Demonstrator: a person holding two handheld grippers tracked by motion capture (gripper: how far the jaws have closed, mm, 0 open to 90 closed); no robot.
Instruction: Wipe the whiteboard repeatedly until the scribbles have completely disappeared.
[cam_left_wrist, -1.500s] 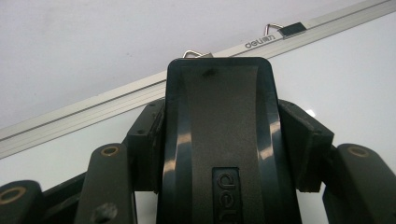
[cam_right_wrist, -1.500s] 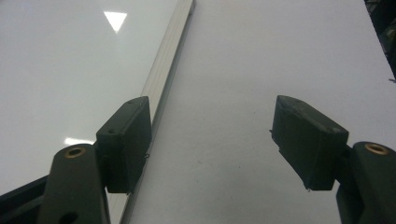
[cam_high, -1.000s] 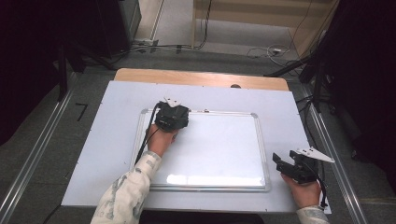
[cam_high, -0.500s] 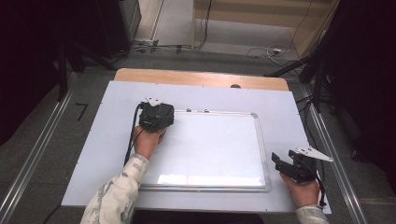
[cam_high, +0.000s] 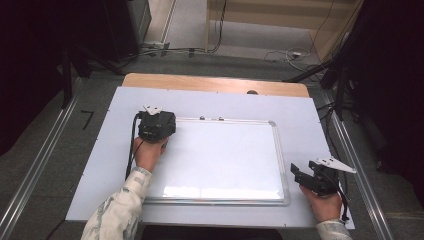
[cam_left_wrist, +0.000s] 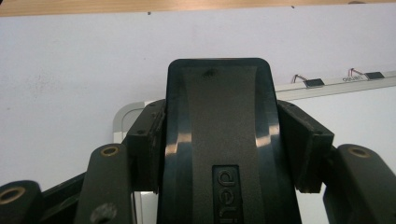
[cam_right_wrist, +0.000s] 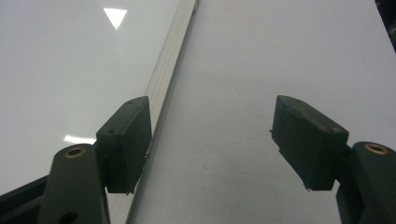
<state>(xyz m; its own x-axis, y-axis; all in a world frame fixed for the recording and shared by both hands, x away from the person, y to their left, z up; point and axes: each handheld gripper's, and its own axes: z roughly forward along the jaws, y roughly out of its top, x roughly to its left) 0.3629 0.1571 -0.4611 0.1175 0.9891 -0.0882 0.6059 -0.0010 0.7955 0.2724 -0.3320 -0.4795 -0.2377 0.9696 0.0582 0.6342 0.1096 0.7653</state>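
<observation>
Two grippers: our left gripper (cam_high: 156, 125) has its fingers clamped on a black eraser (cam_left_wrist: 219, 135) at the whiteboard's (cam_high: 225, 160) top-left corner, likely for wiping, while our right gripper (cam_right_wrist: 215, 144) waits, fingers apart, over the surface (cam_right_wrist: 261, 70) beside the board's right edge.

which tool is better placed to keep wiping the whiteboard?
Left. The left tool is shut on the black eraser at the whiteboard's top-left corner. The right tool is open, holding nothing, beside the board's right edge.

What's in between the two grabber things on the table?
The whiteboard: in the high view, its bare white face stretches from the left gripper, clamped on a black eraser, to the open right gripper.
</observation>
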